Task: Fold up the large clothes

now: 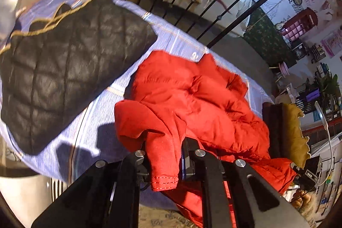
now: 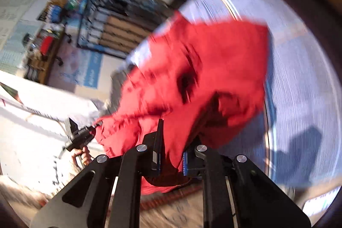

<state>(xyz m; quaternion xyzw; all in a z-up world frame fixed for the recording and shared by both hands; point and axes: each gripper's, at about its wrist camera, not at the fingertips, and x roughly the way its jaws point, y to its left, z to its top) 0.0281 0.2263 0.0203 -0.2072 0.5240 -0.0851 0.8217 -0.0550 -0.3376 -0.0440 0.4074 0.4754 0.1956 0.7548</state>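
Red padded jacket fills the middle of both wrist views, crumpled and partly lifted off a bed covered in a pale blue striped sheet. From the left wrist camera, the left claw is pinched onto a hemmed flap of the red fabric, which hangs down between its two black fingers with its stitched edge toward the camera; the rest of the jacket trails away to the right over the sheet. Beside it, further up the bed and apart from it, lies a folded black quilted garment with a gold-trimmed edge. A black metal bed frame stands behind the bed, with cluttered shelves and wall posters beyond it. From the right wrist camera, which is heavily blurred, the right claw is likewise pressed together on a fold of the same red jacket, the cloth bunched between a black pad and a blue-edged one. At the lower left of that view a person's hand grips the other tool's handle, whose tip meets the far edge of the jacket. Dark shadows fall across the sheet in both views.
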